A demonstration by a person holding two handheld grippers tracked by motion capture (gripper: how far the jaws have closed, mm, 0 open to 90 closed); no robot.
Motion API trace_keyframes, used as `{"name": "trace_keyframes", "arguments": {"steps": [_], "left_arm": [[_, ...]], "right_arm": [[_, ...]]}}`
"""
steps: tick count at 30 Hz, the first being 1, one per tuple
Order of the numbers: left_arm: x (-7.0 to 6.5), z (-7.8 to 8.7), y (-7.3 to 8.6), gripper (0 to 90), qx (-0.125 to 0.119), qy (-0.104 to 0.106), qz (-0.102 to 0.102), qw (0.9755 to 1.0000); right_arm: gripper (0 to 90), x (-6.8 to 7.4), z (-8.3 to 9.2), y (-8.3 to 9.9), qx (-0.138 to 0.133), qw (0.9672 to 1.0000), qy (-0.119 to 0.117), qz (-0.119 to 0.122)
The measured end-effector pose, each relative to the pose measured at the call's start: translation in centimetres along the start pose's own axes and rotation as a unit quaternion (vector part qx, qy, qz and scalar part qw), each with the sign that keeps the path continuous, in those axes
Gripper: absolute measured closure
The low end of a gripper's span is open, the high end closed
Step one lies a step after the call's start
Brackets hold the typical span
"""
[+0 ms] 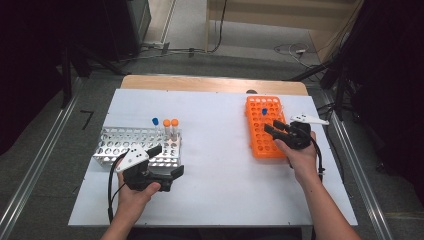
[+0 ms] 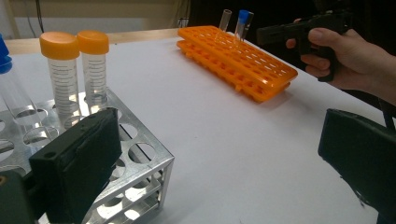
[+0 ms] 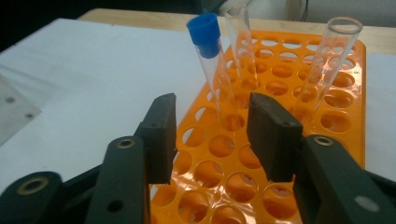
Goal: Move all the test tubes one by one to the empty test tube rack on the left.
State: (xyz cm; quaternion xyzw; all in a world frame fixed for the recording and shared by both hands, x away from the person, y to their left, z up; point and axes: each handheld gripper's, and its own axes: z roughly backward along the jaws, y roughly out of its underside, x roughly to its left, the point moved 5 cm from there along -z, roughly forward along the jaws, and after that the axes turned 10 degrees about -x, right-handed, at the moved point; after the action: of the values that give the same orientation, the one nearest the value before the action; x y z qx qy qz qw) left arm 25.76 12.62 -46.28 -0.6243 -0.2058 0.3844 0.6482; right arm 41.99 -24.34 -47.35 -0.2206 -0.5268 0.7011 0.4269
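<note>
Right gripper (image 3: 212, 135): I see its jaws partly apart over the orange rack (image 3: 336, 84), nothing gripped.
Blue-capped tube (image 3: 212, 70): stands tilted in the rack, just beyond the jaws; its foot is hidden in a hole.
Left gripper (image 1: 167, 162): jaws wide at the metal rack (image 2: 140, 158), its far end cut off.

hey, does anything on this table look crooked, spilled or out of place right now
Nothing spilled or broken. The tubes in the orange rack lean instead of standing straight: the blue-capped tube and two open clear tubes tilt in their holes. The orange-capped tubes in the metal rack stand upright.
</note>
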Motion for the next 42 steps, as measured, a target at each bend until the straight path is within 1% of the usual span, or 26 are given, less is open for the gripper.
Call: {"name": "trace_keyframes", "arguments": {"steps": [4,6,8,10,12,14,17,20,23,25,28,31,33,35,36,37,38,42], "left_arm": [[-0.1,0.0,0.1,0.0,0.002,0.000,-0.002,1.0000],[-0.1,0.0,0.1,0.0,0.002,0.002,-0.001,1.0000],[-0.2,0.0,0.1,0.0,0.002,0.001,0.000,1.0000],[-0.2,0.0,0.1,0.0,0.002,0.002,0.001,1.0000],[-0.2,0.0,0.0,0.0,0.001,0.002,0.001,1.0000],[-0.2,0.0,0.0,0.0,-0.001,0.002,0.003,1.0000],[-0.1,0.0,0.0,0.0,-0.001,0.001,0.005,1.0000],[-0.2,0.1,0.0,0.0,-0.002,0.001,0.004,1.0000],[-0.2,0.0,0.0,0.0,0.000,0.002,0.003,1.0000],[-0.2,0.0,0.1,0.0,0.000,0.003,0.004,1.0000],[-0.3,-0.1,0.1,0.0,0.000,0.006,0.004,1.0000],[-0.4,-0.1,0.0,0.0,0.001,0.006,0.002,1.0000],[-0.4,-0.1,0.0,0.0,-0.001,0.006,0.003,1.0000],[-0.4,-0.1,0.0,0.0,0.000,0.005,0.001,1.0000],[-0.4,-0.2,0.0,0.0,0.000,0.006,0.001,1.0000],[-0.4,-0.2,0.0,0.0,0.000,0.006,0.000,1.0000],[-0.4,-0.3,0.0,0.0,0.001,0.008,-0.003,1.0000],[-0.7,-0.5,-0.1,0.0,0.003,0.010,-0.005,0.9999]], "right_arm": [[55.4,0.0,-1.4,0.1,0.018,0.9998,0.009,0.007],[56.9,0.1,-1.9,0.1,0.024,0.9996,0.010,0.006],[58.8,0.0,-2.5,0.2,0.033,0.9993,0.018,0.007],[60.5,0.0,-3.0,0.3,0.038,0.9989,0.026,0.000],[62.4,0.0,-3.5,0.4,0.045,0.9985,0.031,0.003],[63.2,0.0,-3.8,0.4,0.054,0.9977,0.041,0.007],[66.8,-0.1,-4.2,0.2,0.061,0.9968,0.051,0.002],[70.1,-0.2,-4.6,0.2,0.073,0.9952,0.064,0.007],[73.3,-0.1,-4.9,0.2,0.075,0.9943,0.074,0.018],[74.8,0.0,-4.8,0.2,0.074,0.9940,0.079,0.018],[75.2,-0.2,-4.6,0.2,0.069,0.9941,0.082,0.015],[75.3,-0.2,-4.2,0.0,0.046,0.9952,0.085,0.020],[75.3,-0.1,-3.7,-0.1,0.029,0.9961,0.081,0.019],[75.4,-0.1,-3.1,-0.5,0.011,0.9972,0.072,0.020],[75.4,0.0,-2.7,-0.7,0.002,0.9972,0.070,0.025],[75.4,0.0,-2.3,-0.9,-0.007,0.9977,0.065,0.021],[75.4,0.1,-1.9,-1.1,-0.013,0.9981,0.058,0.018],[75.4,0.8,-0.4,-1.8,-0.029,0.9988,0.034,0.023]]}}
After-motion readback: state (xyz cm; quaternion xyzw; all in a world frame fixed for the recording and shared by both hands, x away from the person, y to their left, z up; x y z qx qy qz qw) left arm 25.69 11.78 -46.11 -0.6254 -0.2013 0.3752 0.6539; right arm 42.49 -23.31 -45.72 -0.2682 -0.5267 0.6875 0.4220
